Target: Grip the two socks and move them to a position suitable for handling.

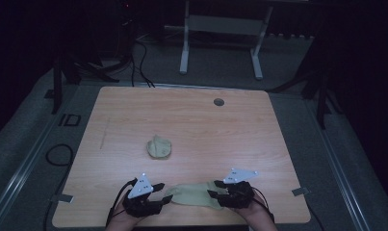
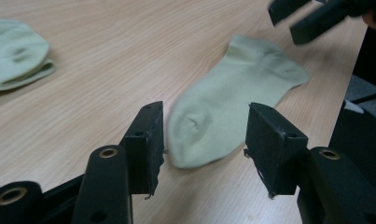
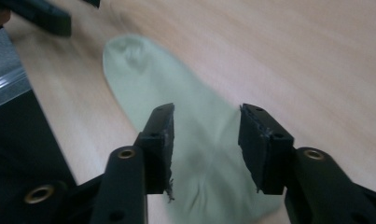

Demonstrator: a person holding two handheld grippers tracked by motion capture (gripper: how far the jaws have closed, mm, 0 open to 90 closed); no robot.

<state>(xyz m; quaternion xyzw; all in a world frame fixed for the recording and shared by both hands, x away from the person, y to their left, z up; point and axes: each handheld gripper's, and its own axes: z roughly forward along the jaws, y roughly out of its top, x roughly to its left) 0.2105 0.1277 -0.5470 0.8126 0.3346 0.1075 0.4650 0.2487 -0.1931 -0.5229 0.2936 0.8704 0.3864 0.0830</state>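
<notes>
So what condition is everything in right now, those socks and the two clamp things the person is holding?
Flat sock: lying spread out near the table's front edge, between both grippers, not gripped.
Folded sock: bundled up, alone near the table's middle.
Left hand-held gripper: open, jaws either side of the flat sock's toe end.
Right hand-held gripper: open, jaws over the flat sock's other end.
Table: wooden top, carrying both socks.
</notes>
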